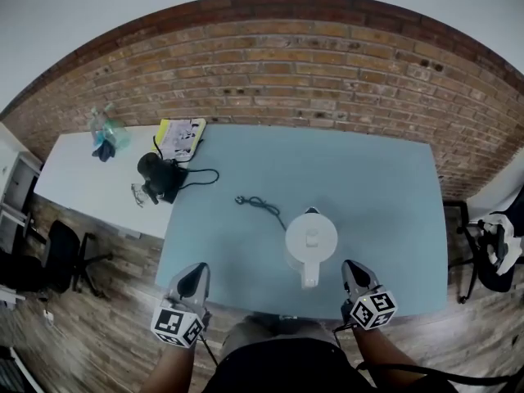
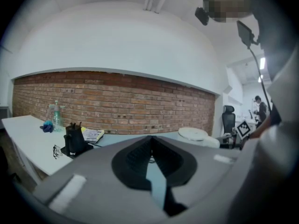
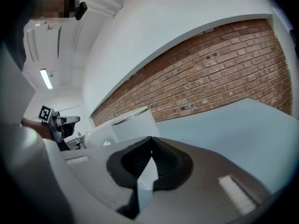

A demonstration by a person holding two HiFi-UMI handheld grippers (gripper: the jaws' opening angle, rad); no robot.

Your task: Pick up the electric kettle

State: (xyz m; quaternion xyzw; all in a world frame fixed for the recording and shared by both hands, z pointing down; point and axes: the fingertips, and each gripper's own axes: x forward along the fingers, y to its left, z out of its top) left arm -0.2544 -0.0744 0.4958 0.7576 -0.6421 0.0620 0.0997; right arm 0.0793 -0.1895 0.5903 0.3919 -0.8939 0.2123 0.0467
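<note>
Table (image 1: 368, 187) — pale blue, kettle (image 1: 311, 240) on it — against brick wall (image 1: 311, 64).

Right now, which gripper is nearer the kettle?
Right. The right gripper sits just right of the kettle, by its handle; the left gripper is farther off, at the near-left edge of the table.

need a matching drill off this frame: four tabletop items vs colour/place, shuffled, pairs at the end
1. electric kettle
2. cable
3. booklet
4. bottle

A. far left on the white table
B. yellow, close to the brick wall
C. white, near the front edge of the blue table
D. black, lying loose mid-table

Pairs: 1-C, 2-D, 3-B, 4-A
</note>
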